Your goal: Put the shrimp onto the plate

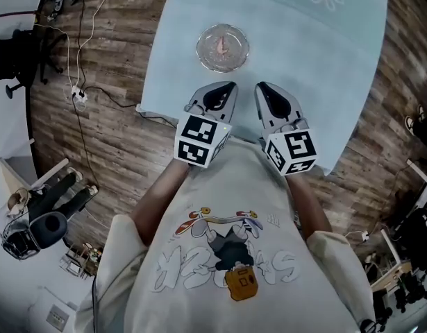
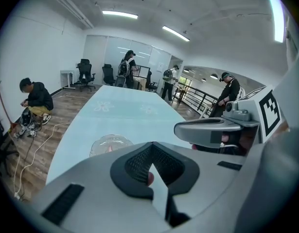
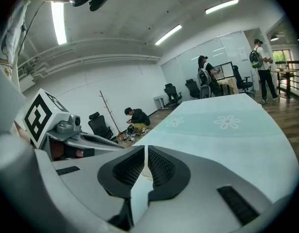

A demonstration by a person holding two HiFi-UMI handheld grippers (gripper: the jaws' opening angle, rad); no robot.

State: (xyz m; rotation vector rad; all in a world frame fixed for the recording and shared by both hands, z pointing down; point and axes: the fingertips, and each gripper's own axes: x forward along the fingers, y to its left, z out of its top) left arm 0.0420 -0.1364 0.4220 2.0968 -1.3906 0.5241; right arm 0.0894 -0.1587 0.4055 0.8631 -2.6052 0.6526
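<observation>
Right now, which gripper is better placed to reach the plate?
Left, I'd judge: the plate lies almost straight ahead of the left gripper; the right gripper sits off to its side. A shrimp already lies on it.

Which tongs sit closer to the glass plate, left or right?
The left tongs: their tips point straight at the glass plate, while the right tongs sit farther off to its side.

Open office, swivel chairs [image 2: 85, 71], glass partitions [image 2: 101, 50], long table [image 2: 127, 111]
</observation>
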